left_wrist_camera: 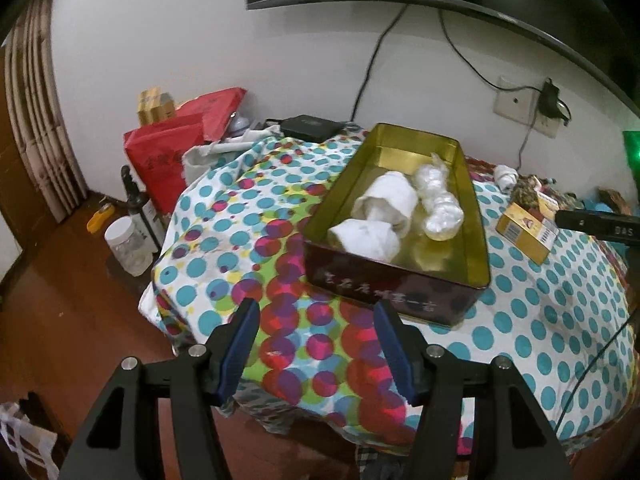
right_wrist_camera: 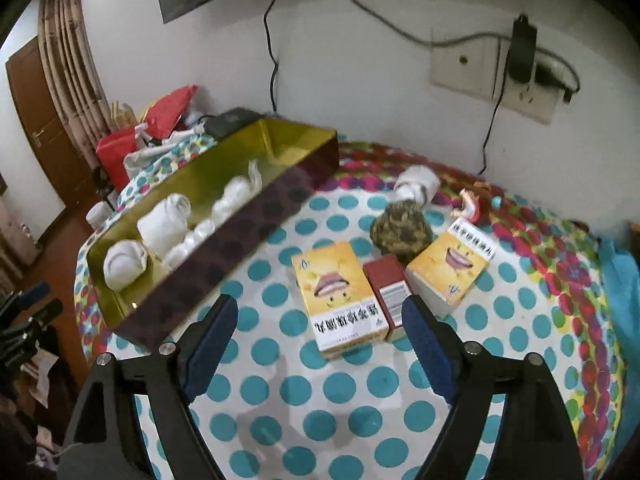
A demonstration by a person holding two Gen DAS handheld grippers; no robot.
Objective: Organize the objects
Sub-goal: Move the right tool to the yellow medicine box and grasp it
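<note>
Ahead of the empty, wide left claw [left_wrist_camera: 316, 344] sits a gold-lined tin [left_wrist_camera: 474, 216] (white rolls [left_wrist_camera: 390, 200] inside); only the wide, empty right claw's [right_wrist_camera: 316, 338] view shows two yellow boxes [right_wrist_camera: 334, 292].

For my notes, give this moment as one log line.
left gripper: open, empty | right gripper: open, empty | tin: white rolls inside | yellow boxes: on cloth
</note>
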